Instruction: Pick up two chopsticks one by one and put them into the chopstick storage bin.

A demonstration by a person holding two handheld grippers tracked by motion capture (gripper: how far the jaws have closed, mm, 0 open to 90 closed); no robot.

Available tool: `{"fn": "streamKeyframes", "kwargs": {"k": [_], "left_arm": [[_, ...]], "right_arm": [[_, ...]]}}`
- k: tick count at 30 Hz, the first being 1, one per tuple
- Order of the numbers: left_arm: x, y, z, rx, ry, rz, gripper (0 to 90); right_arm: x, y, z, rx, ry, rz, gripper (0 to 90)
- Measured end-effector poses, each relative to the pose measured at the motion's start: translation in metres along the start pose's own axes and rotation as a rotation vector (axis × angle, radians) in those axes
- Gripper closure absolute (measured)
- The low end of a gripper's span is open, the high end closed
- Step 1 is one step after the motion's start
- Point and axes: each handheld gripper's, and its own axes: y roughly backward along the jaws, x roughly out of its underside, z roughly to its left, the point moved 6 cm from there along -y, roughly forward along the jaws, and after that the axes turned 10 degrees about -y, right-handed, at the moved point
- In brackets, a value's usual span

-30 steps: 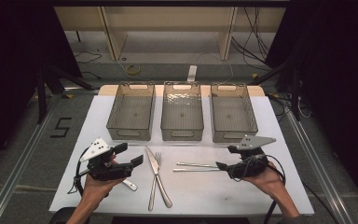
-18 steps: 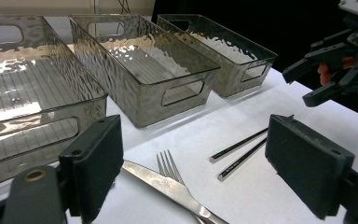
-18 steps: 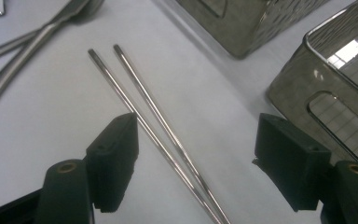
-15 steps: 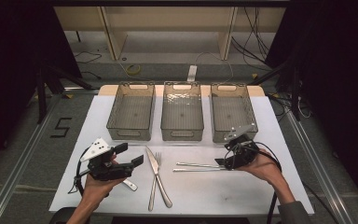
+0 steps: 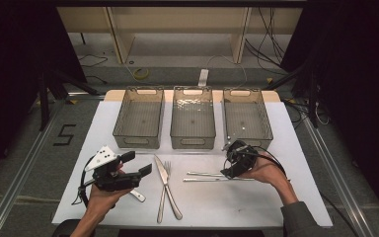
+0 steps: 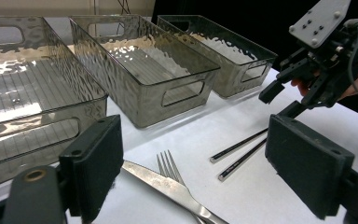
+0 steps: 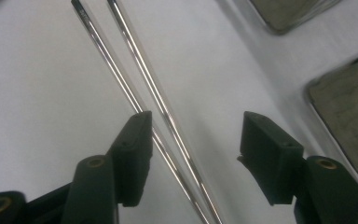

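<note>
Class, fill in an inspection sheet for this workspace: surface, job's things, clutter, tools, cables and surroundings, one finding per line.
Surface: white sheet on a table, flat.
Job's things: two metal chopsticks lying side by side near the right tool; knife and fork crossed at centre; three clear bins in a row behind, nothing seen inside.
Clutter: a small metal piece by the left hand.
Tools: right tool tipped down over the chopsticks, jaws just closing, pads not yet pressing; left tool open, held off the sheet.
Cables: one trails from each tool; more lie on the floor behind.
Surroundings: wooden frame behind, dark curtains at both sides, a "5" marked on the floor.
</note>
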Motion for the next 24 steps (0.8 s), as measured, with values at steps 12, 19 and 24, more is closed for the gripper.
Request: {"fn": "streamKeyframes", "kwargs": {"k": [12, 19, 24], "left_arm": [[0.000, 0.001, 0.000, -0.001, 0.001, -0.003, 18.6], [0.000, 0.001, 0.000, 0.000, -0.001, -0.003, 18.6], [0.000, 0.001, 0.000, 0.001, -0.001, -0.003, 18.6]], "right_arm": [[-0.001, -0.018, -0.005, -0.007, 0.058, 0.113, 60.8], [0.005, -0.025, -0.008, -0.007, 0.089, 0.169, 65.5], [0.006, -0.028, -0.008, -0.011, 0.107, 0.188, 69.7]]}}
